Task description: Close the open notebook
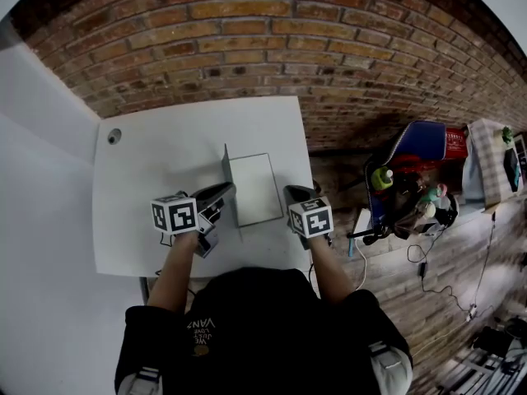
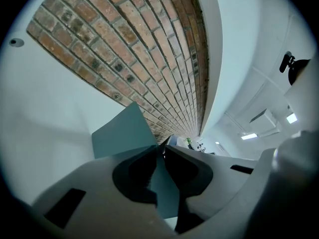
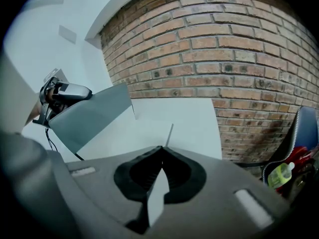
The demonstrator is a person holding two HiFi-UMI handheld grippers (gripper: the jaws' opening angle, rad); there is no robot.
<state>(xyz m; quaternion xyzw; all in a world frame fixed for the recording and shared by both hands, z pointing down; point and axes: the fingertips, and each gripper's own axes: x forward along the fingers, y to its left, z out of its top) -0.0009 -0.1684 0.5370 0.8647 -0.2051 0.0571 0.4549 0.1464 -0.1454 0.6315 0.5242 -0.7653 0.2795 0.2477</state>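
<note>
**RISK NOTE: COVER RAISED, BOTH TOOLS CLAMPED**

The white-paged rectangular notebook (image 1: 257, 189) lies open near the front of the white flat-topped table (image 1: 148, 179), between my two tools; its grey-green card cover (image 1: 226, 168) stands nearly upright along the left side. The left gripper (image 1: 221, 196) is pinched on that cover's near edge; the left gripper view shows the card running straight through the closed jaws. The right gripper (image 1: 294, 196) is pressed together on a thin white sheet (image 3: 153, 198) at the notebook's right edge; whether that is one page or several, I cannot tell.

Hazards, as I judge them:

1. Cover slip; the grip sits close to the card's edge, so a fast swing to the right could pull it free and let it fall back open.
2. Creased or torn paper; if the right tool is not released before the cover comes down, the sheet could be bent or trapped.
3. Notebook drift; the book looks light and the tabletop smooth, so a sideways pull could drag it toward the table's right edge, which is near.
4. Collision; both tools work over the same narrow block, so the cover could land on the right jaws.
</note>
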